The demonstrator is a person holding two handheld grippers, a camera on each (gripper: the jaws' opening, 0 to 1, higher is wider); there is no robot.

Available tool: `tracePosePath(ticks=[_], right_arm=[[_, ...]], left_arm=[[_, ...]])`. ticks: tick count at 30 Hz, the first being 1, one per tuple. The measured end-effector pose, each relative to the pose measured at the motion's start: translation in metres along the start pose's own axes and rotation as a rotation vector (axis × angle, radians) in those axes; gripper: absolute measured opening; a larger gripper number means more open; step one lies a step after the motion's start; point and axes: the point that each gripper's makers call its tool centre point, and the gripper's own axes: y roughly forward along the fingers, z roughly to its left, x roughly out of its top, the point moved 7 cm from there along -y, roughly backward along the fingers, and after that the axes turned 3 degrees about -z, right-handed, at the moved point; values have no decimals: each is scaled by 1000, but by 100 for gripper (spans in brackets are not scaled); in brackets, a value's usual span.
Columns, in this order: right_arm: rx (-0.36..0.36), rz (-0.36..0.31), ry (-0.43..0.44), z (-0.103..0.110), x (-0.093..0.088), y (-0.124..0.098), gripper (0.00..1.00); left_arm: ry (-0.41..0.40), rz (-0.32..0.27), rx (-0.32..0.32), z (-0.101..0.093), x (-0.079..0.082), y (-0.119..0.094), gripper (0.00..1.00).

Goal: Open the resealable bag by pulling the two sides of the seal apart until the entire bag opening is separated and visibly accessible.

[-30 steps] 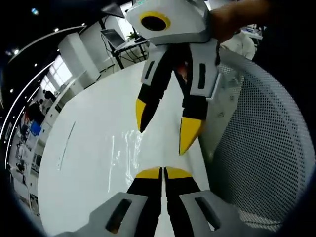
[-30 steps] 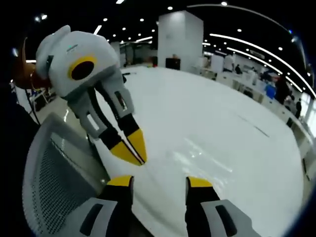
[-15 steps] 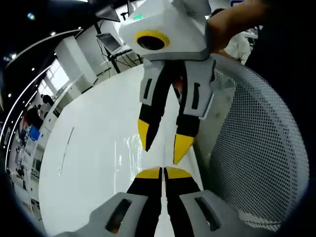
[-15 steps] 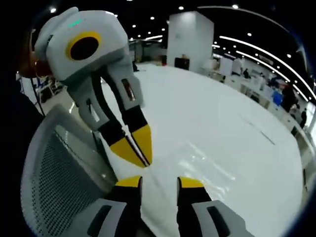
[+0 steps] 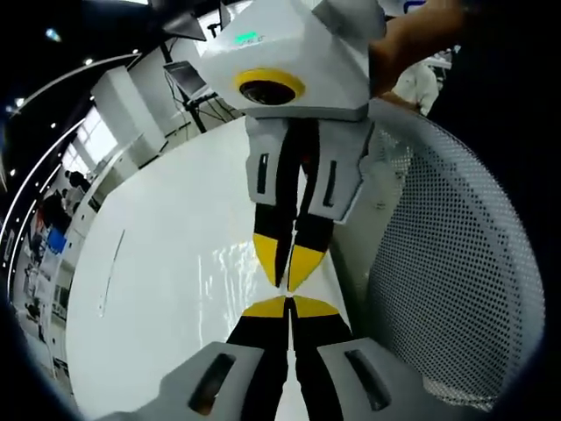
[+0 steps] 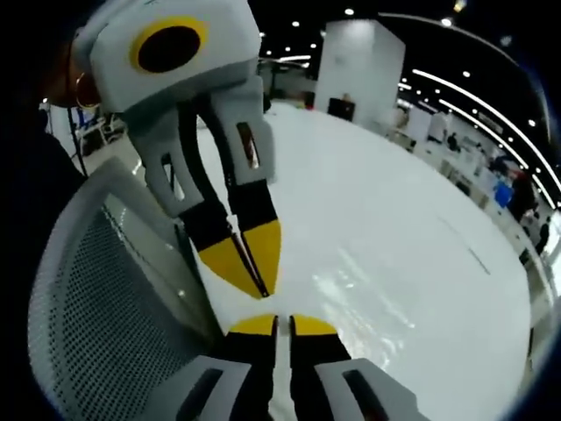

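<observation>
Both grippers, left [image 5: 287, 307] and right [image 6: 274, 324], are meeting tip to tip with jaws pressed together over the table's [image 5: 158, 289] near edge, seemingly pinching the clear bag [image 6: 351, 281] that is lying just beyond them, its seal hard to make out.

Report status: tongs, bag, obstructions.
Left tongs shut, right tongs shut, tips facing. Clear resealable plastic bag flat on glossy white table. White mesh chair back alongside.
</observation>
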Motion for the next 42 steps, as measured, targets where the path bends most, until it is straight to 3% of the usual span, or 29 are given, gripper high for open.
tracePosePath(ticks=[10,23,26,42], right_arm=[[25,8,-28,1,0,2,0],[21,10,-37,-1,0,-2,0],[20,14,-37,-2,-1,-2,0],[34,0,-53,4,3,-3,0]], left_arm=[[-29,28,35,2,-11,-2,0],[-18,13,73,11,-4,-7,0],[-15,8,90,13,-2,-10,7],[-7,19,41,11,-2,-3,9]])
